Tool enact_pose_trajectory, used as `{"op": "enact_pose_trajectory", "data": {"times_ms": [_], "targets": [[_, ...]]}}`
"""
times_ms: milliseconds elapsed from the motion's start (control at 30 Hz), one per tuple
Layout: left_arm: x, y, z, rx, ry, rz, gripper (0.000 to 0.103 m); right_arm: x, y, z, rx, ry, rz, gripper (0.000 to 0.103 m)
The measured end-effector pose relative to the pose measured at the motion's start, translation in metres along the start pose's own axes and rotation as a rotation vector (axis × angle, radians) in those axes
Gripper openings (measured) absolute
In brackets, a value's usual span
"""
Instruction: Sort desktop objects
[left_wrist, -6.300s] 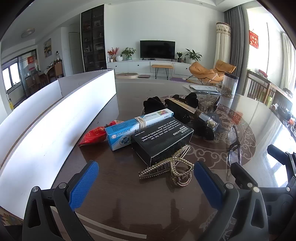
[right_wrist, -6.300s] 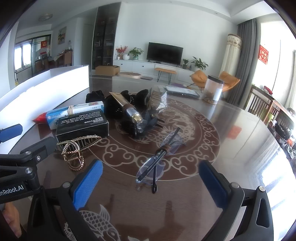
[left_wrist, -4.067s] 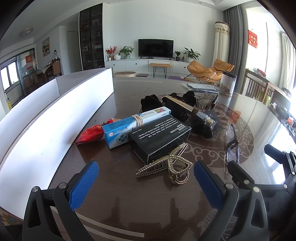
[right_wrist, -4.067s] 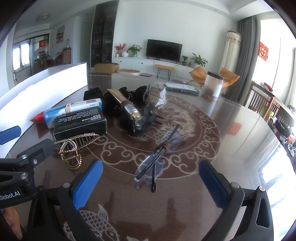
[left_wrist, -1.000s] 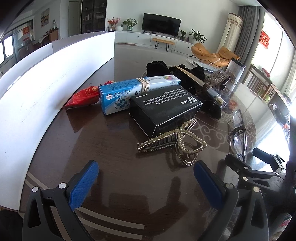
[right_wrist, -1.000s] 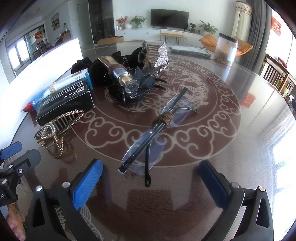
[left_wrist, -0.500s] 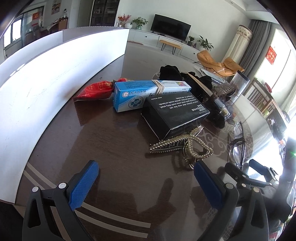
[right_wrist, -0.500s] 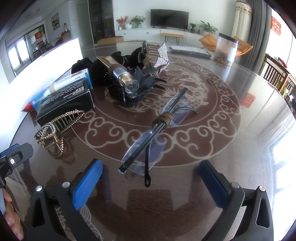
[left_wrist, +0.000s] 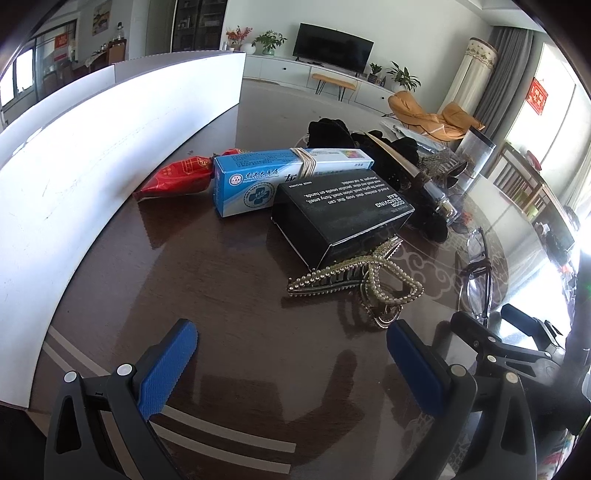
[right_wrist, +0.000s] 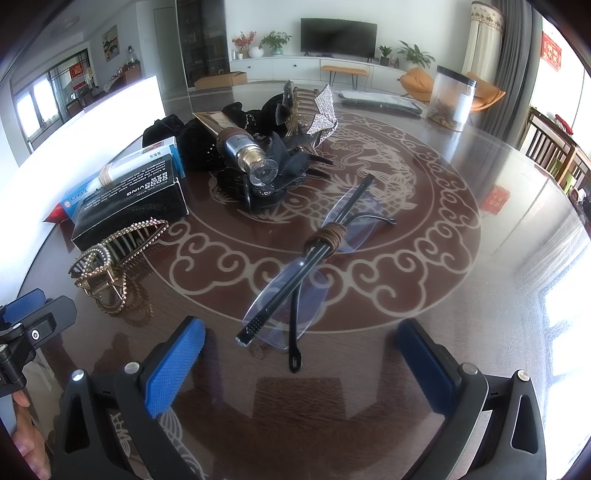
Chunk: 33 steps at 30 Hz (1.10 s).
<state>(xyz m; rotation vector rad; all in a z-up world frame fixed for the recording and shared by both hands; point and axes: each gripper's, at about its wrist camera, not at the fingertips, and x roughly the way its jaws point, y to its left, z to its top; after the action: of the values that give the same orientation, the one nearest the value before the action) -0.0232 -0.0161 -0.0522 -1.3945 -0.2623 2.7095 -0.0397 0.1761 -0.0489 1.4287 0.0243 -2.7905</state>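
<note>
On the dark round table (left_wrist: 229, 295) lies a pile: a black box (left_wrist: 341, 210), a blue-and-white carton (left_wrist: 280, 177) with a rubber band, a red packet (left_wrist: 177, 177), and a pearl hair claw (left_wrist: 354, 280) nearest my left gripper (left_wrist: 291, 365), which is open and empty. In the right wrist view, folded rimless glasses (right_wrist: 314, 258) lie just ahead of my open, empty right gripper (right_wrist: 301, 363). Behind them a gold tube with a silver cap (right_wrist: 240, 144) rests on black hair accessories (right_wrist: 280, 166). The hair claw (right_wrist: 114, 251) and black box (right_wrist: 129, 199) sit to its left.
A long white box wall (left_wrist: 92, 155) runs along the table's left side. A clear canister (right_wrist: 452, 98) and a flat dark packet (right_wrist: 380, 99) stand at the far side. A sparkly hair clip (right_wrist: 310, 107) tops the pile. Wooden chairs (right_wrist: 554, 151) line the right.
The left gripper has drifted left and turned slightly right, so the pile sits more to the right in its view. The right gripper has stayed put over the last second.
</note>
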Motion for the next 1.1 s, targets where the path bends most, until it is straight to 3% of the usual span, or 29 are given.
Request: {"op": "enact_pose_trajectory", "data": {"times_ms": [1100], "targets": [[-0.0001,-0.005,-0.001,0.024,0.0,-0.002,0.103,0.0002,0.0001,-0.0003,0.0,0.0,0.0,0.103]]}}
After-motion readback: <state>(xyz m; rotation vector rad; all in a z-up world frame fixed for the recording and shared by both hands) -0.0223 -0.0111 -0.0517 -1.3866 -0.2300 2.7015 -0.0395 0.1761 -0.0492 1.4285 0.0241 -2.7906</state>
